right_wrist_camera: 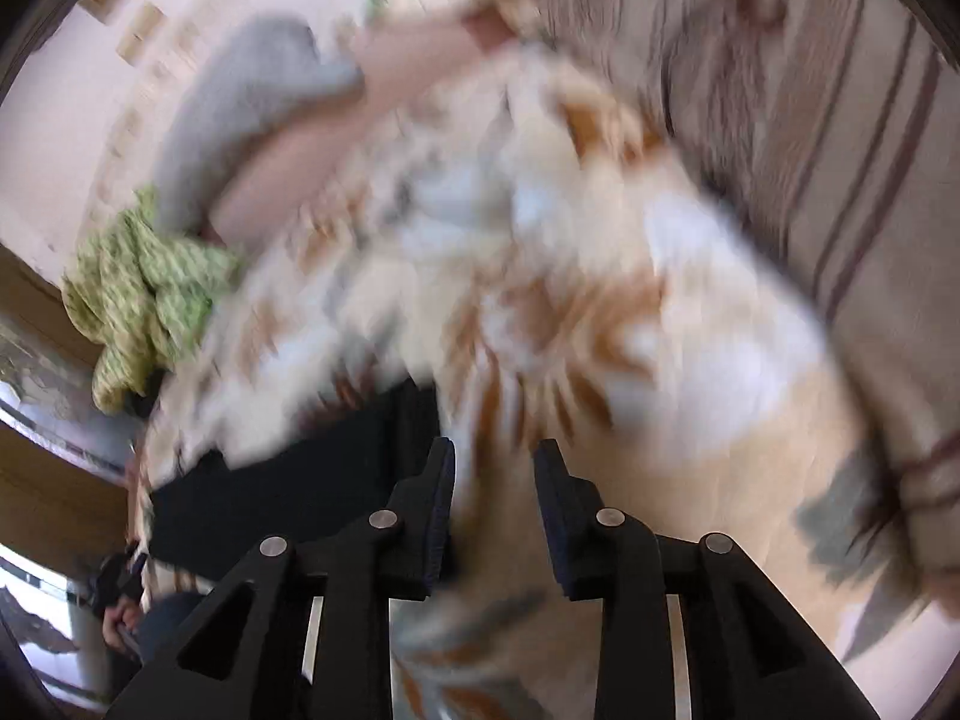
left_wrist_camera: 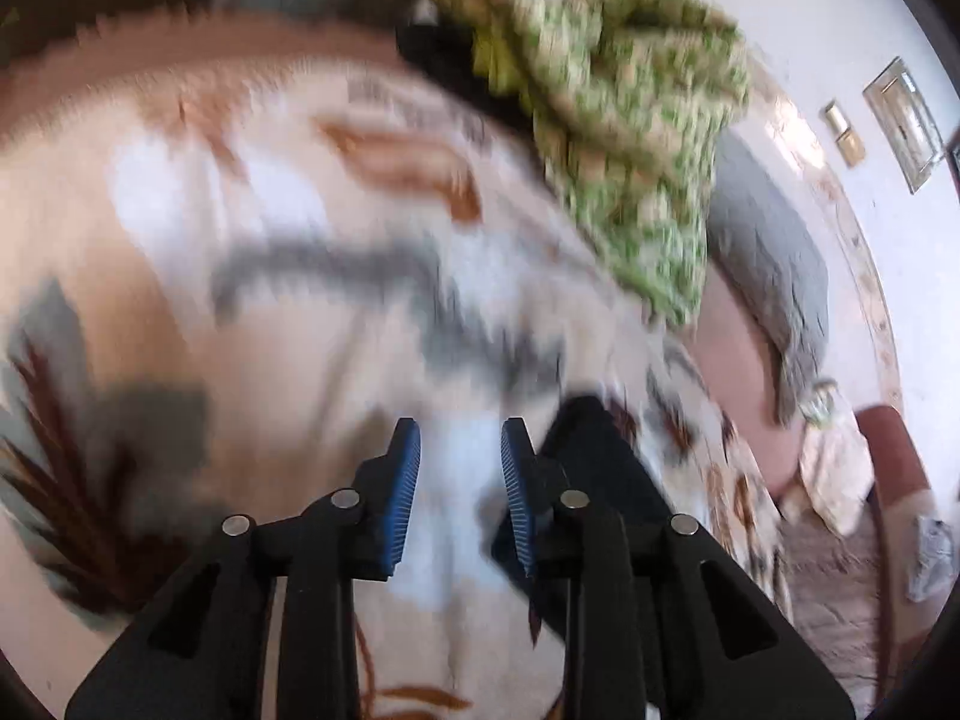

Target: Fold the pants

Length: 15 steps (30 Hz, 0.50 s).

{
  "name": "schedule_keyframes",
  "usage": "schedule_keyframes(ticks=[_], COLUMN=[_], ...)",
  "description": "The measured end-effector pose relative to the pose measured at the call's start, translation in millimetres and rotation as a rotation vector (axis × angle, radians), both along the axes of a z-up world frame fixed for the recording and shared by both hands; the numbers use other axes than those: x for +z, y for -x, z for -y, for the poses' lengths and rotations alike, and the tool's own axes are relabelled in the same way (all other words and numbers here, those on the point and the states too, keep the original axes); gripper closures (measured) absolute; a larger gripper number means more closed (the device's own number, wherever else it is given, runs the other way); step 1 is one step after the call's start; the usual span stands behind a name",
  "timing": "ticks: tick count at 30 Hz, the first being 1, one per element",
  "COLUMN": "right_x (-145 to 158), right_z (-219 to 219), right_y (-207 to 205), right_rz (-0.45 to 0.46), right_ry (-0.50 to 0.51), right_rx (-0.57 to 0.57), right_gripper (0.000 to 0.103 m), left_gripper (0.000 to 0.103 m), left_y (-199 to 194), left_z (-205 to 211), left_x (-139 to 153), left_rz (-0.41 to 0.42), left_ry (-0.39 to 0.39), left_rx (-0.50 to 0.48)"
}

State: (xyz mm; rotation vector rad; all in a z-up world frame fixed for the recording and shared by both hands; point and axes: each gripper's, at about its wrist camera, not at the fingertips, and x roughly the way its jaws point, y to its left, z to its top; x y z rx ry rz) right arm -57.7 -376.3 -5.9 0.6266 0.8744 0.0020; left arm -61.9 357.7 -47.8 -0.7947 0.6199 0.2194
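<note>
Both views are blurred by motion. The dark pants [left_wrist_camera: 606, 468] lie on a cream bed blanket [left_wrist_camera: 252, 324] with brown and grey leaf patterns. In the left wrist view they sit just right of my left gripper [left_wrist_camera: 461, 438], which is open and empty above the blanket. In the right wrist view the pants [right_wrist_camera: 288, 498] stretch to the left of my right gripper [right_wrist_camera: 493, 456], which is open and empty. Neither gripper touches the pants.
A crumpled green-and-cream patterned cloth [left_wrist_camera: 624, 120] lies on the far part of the bed, also seen in the right wrist view [right_wrist_camera: 144, 300]. A grey pillow [left_wrist_camera: 768, 276] lies by the wall. A striped rug [right_wrist_camera: 810, 120] covers the floor beside the bed.
</note>
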Motion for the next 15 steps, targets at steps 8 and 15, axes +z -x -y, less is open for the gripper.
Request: schedule_keyframes(ticks=[8, 15], right_x=[43.2, 31.7], right_z=[-185.6, -341.5], right_y=[-66.8, -124.3], right_rz=[0.242, 0.308], right_ry=[0.356, 0.298], right_rx=[0.573, 1.000], right_gripper=[0.073, 0.073], left_gripper=[0.077, 0.085], left_y=[-85.3, -108.2], left_z=[130.2, 128.1], left_x=[21.5, -25.1], left_rz=[-0.006, -0.074], left_ry=[-0.383, -0.431], left_rx=[-0.425, -0.448])
